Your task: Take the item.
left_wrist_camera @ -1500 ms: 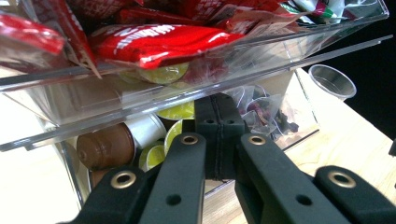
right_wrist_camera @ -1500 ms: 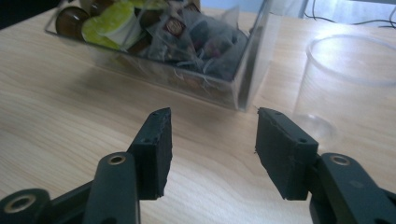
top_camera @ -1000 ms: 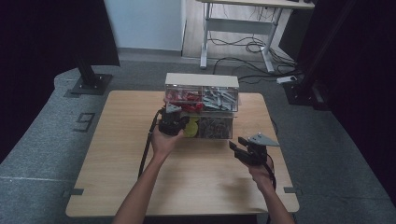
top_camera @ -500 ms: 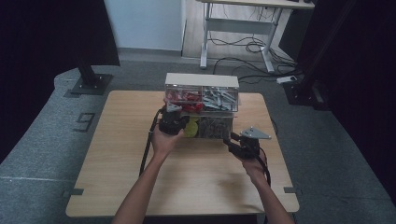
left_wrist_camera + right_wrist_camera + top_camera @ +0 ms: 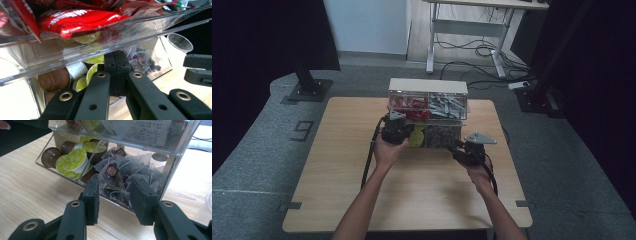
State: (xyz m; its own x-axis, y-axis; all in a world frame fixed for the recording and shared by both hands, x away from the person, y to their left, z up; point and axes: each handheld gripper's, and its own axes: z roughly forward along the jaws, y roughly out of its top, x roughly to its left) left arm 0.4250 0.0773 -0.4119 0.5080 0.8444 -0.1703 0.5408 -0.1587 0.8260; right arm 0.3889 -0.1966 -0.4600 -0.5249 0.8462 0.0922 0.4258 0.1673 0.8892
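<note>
A clear two-tier organiser [image 5: 428, 86] stands at the table's far middle. Its upper tier holds red packets [image 5: 80, 20]. The lower drawer holds brown capsules with lime lids [image 5: 75, 160] and pyramid tea bags [image 5: 120, 175]. My left gripper [image 5: 116, 58] is shut, its tips at the drawer's front edge by the capsules [image 5: 53, 78]; whether it pinches the clear wall I cannot tell. My right gripper [image 5: 115, 180] is open and has just been closing a little. It points at the tea bag compartment with nothing between its jaws.
A clear plastic cup [image 5: 180, 43] stands on the table to the right of the organiser. Bare wooden tabletop [image 5: 422, 190] lies between the organiser and the person. A desk frame with cables [image 5: 472, 45] is beyond the table.
My right gripper has moved forward and left, up to the front of the tea bag compartment. The left gripper has stayed at the drawer.
</note>
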